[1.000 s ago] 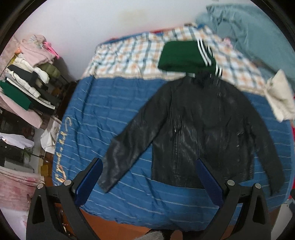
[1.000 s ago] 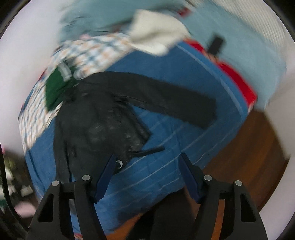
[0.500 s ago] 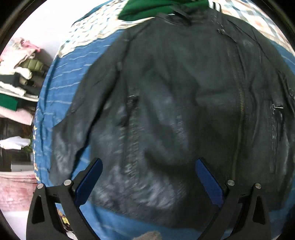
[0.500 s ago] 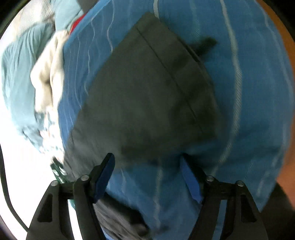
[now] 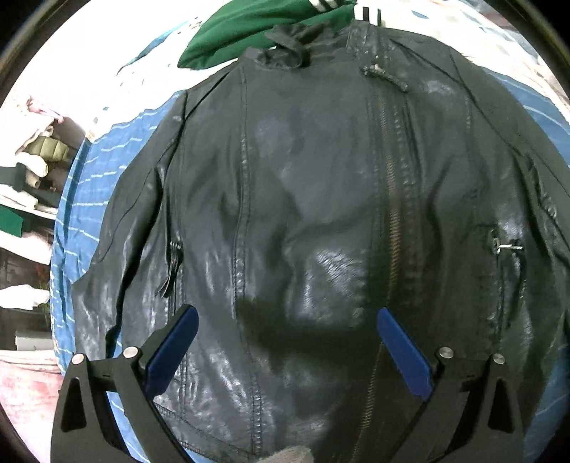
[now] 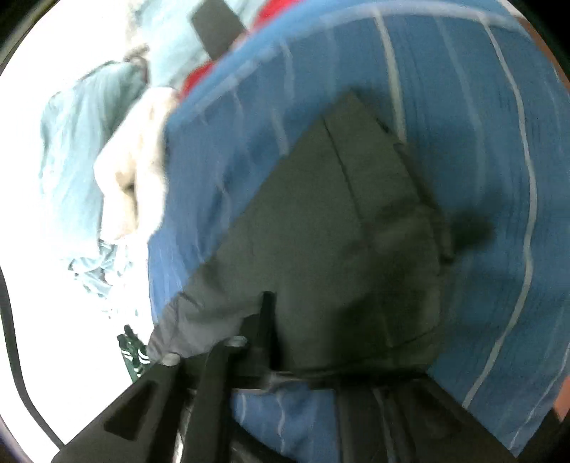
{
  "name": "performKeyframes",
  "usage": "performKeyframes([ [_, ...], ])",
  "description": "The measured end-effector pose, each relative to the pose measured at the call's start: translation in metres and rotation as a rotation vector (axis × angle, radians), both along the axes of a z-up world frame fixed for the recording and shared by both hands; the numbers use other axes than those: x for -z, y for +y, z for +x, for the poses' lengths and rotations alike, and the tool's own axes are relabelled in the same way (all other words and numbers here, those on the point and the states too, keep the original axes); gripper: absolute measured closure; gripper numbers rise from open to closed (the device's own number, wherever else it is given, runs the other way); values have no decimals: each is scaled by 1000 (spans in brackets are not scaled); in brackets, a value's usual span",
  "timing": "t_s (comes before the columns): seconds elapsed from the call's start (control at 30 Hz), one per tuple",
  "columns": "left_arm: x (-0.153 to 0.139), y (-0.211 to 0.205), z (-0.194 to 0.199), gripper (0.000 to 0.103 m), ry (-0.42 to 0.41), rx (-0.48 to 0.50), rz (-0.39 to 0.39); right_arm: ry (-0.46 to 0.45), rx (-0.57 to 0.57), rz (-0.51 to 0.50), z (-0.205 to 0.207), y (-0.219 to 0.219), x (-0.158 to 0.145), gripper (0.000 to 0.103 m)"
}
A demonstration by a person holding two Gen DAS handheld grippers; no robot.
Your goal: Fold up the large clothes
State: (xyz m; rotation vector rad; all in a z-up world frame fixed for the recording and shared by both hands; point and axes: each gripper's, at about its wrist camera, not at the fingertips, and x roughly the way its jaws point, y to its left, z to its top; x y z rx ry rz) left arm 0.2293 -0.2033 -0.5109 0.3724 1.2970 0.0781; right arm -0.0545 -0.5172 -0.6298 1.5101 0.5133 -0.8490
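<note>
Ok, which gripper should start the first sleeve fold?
Right: the right gripper sits at the sleeve cuff, blurred but touching. The left gripper hangs open over the jacket front, far from either cuff.

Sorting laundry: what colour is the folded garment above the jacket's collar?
Green garment with white stripes, clearest in the left wrist view.

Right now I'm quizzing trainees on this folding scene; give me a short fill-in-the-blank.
1. The black jacket lies on a ____ striped blanket.
2. Beyond its collar lies a ____ garment.
3. The left claw is ____.
4. The right claw grips the jacket's ____.

Missing words: blue; green; open; sleeve
</note>
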Motion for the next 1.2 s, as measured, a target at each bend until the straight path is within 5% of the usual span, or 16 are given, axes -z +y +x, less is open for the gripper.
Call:
performKeyframes([
  [0.13, 0, -4, -2, 0, -12, 19, 5, 16, -28, -159, 4, -32, -42, 96],
  [0.23, 5, -4, 0, 0, -12, 25, 17, 50, -119, -191, 25, -56, -41, 95],
  [0.3, 11, -3, 2, 0, -16, 31, 32, 51, -133, -102, 29, -67, -17, 72],
  [0.37, 18, -6, 5, 0, -9, 34, 49, -91, -97, 7, 25, -72, 12, 56],
  [0.53, 31, -4, 15, 0, 16, 14, 45, -172, -31, 25, 24, -79, 21, 57],
  [0.6, 31, -2, 17, 0, 25, 7, 38, -132, -35, 10, 34, -84, 16, 94],
  [0.63, 29, -1, 17, 0, 27, 2, 30, -102, -40, -2, 39, -86, 11, 94],
  [0.73, 19, 6, 16, 0, 23, -19, -2, -52, -70, -80, 56, -96, -24, 97],
  [0.97, -2, 52, 28, 0, -15, -126, -57, -11, -281, -366, 137, -70, -158, 97],
  [1.2, -5, 141, 44, 0, -42, -332, -89, 31, -632, -609, 275, 50, -239, 97],
])
